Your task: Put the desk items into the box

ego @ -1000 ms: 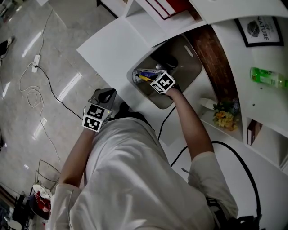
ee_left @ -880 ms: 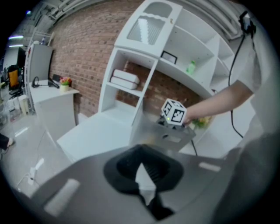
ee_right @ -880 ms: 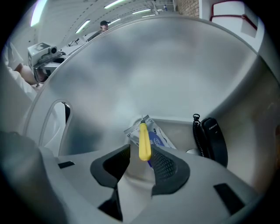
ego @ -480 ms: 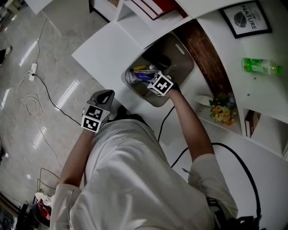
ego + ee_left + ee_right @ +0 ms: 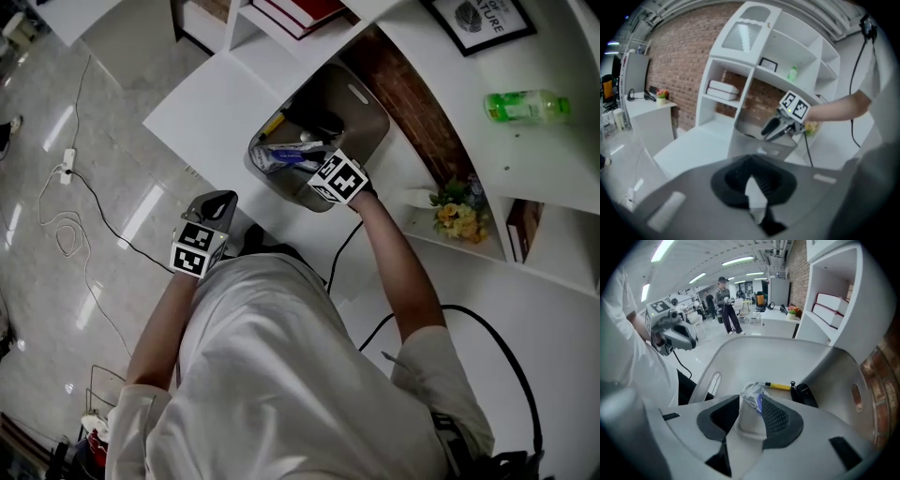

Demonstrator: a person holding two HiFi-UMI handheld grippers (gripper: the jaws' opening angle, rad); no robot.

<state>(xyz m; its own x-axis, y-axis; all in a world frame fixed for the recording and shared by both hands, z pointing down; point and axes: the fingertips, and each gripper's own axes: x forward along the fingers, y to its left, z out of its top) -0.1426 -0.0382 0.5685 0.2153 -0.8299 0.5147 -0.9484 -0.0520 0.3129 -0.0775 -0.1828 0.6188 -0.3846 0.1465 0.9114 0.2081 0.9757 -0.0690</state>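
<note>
The grey box (image 5: pixel 371 114) stood on the white desk (image 5: pixel 214 101), and everything else is placed from it. Inside the box lay a white packet with blue print (image 5: pixel 287 156), a yellow pen (image 5: pixel 780 386) beyond the packet and a small black item (image 5: pixel 804 394) at the pen's end, near the box's far wall. No desk item showed on the bare desk around the box.

The right hand-held gripper (image 5: pixel 749 403) hung over the box's near rim, pointing steeply down into it. Its jaws had just been opening and stood moderately apart. The packet showed through the gap, lying on the box floor below, with neither pad pressing on it.

The left hand-held gripper (image 5: pixel 750 165) was held well back from the box, off the desk's edge and close to the person's body. Its tips were together with nothing between them, and it pointed toward the box.

Past the box, on the white shelving, were a green bottle (image 5: pixel 525 105), a framed picture (image 5: pixel 476 17) and a small bunch of flowers (image 5: pixel 455 214).
</note>
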